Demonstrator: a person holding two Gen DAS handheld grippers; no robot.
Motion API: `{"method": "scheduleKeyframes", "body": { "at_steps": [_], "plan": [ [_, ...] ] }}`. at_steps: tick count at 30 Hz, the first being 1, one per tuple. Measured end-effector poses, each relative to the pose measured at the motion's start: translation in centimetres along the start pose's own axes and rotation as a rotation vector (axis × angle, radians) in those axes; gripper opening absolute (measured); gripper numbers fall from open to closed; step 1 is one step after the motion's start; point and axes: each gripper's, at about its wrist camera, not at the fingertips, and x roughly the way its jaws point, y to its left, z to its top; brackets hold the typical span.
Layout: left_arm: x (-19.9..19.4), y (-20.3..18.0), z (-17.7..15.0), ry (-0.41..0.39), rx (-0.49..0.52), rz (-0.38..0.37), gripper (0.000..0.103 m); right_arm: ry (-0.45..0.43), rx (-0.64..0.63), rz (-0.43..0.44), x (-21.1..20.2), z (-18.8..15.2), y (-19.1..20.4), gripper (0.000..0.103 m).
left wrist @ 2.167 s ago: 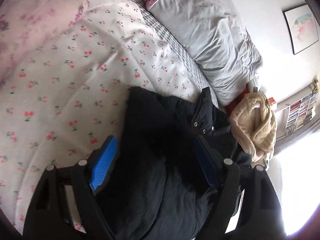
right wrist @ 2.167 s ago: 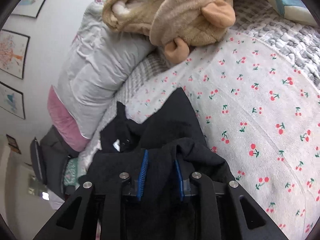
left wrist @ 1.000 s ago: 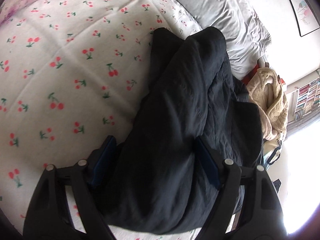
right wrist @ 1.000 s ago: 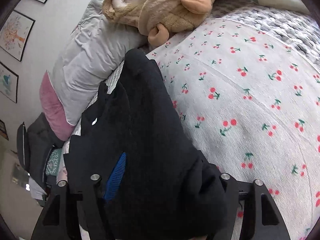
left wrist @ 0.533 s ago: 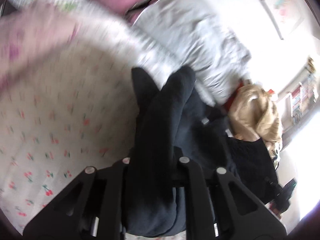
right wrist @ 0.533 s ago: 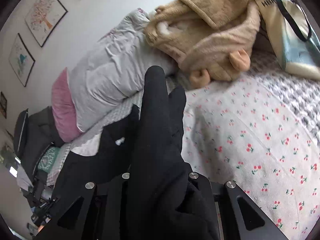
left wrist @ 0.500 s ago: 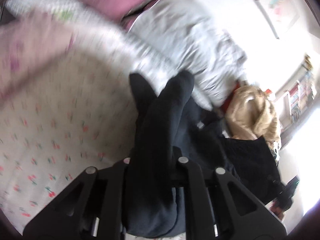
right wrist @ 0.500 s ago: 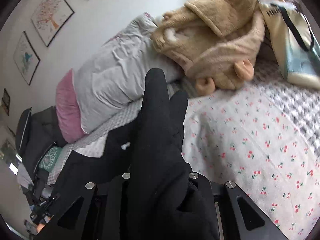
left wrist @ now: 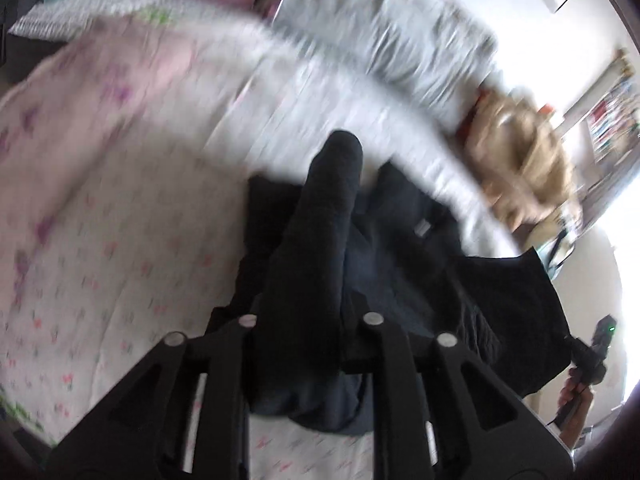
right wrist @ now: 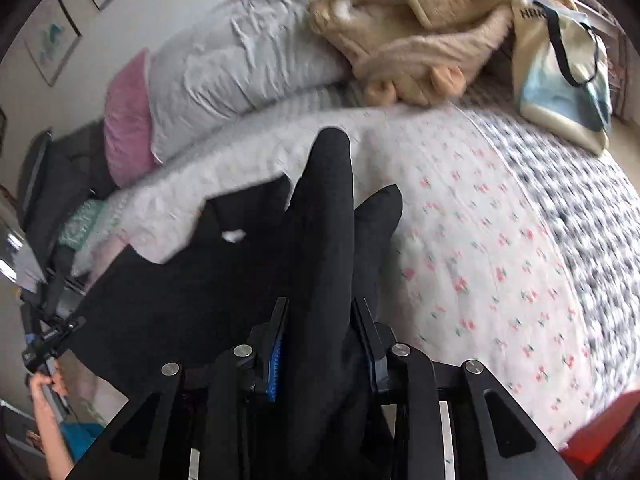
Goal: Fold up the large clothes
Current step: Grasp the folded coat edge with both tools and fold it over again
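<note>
Now each hand-held gripper, left [left wrist: 306, 320] and right [right wrist: 320, 320], pinches a fold of the black garment [right wrist: 192, 292], jaws having just eased slightly

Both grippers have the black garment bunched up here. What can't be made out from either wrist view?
- Left gripper pads: left wrist view, black garment covers them.
- Cherry-print bedspread: left wrist view, motion blur smears it.
- Garment's lower edge: both views, cut off behind the right gripper and frame bottom.

A bedroom in a home. A bed [right wrist: 500, 240] with a cherry-print quilt fills it; at its head lie a grey pillow [right wrist: 248, 60] and pink cushion [right wrist: 128, 128], framed pictures [right wrist: 52, 48] on the wall beyond
</note>
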Motion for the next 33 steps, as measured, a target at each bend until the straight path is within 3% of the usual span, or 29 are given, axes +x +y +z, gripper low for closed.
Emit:
{"method": "scheduleKeyframes", "body": {
  "at_steps": [1,3,5,7,10,12,18,21,23,25,27,29,33],
  "plan": [
    [1.2,0.7,-0.7,0.056,-0.022,0.025,0.024,0.034,0.006,-0.059,0.8,-0.9,-1.3,0.032],
    [2.7,2.2,-1.8,0.088,-0.059,0.080,0.031,0.069,0.050,-0.086,1.4,-1.6,-3.2,0.038],
    [2.8,2.9,-2.0,0.078,-0.072,0.087,0.041,0.092,0.118,-0.086,1.5,-1.7,-5.1,0.063],
    [2.0,2.4,-1.3,0.051,-0.060,0.093,0.047,0.063,0.147,-0.079,0.7,-1.5,-5.8,0.069],
    [0.7,0.5,0.0,-0.051,0.003,0.123,0.072,0.016,0.165,-0.021,0.2,-0.4,-5.3,0.071],
    [0.9,-1.1,0.9,-0.086,0.055,0.127,0.074,0.007,0.163,-0.016,1.2,0.7,-4.3,0.072],
    [4.4,-1.8,1.0,-0.098,0.110,0.113,0.074,-0.030,0.104,-0.170,7.6,0.4,-3.9,0.072],
    [6.7,-1.5,1.1,-0.060,0.179,0.178,0.074,0.039,0.050,-0.203,10.6,-0.3,-4.5,0.062],
    [7.5,-1.0,1.6,-0.060,0.186,0.181,0.068,-0.028,-0.026,-0.196,10.9,0.0,-3.8,0.047],
    [8.6,-0.4,2.3,-0.049,0.141,0.157,0.062,-0.062,-0.056,-0.206,11.1,0.5,-3.1,0.040],
    [9.3,-0.1,2.9,-0.050,0.095,0.128,0.047,-0.086,-0.080,-0.221,11.7,0.9,-2.3,0.024],
    [9.5,-0.6,3.6,-0.060,0.070,0.080,0.007,-0.126,-0.115,-0.254,11.4,1.2,-1.2,0.009],
    [5.2,-3.6,4.9,-0.252,0.093,-0.035,0.006,-0.328,-0.127,-0.237,6.9,2.6,1.0,0.006]
  ]
}}
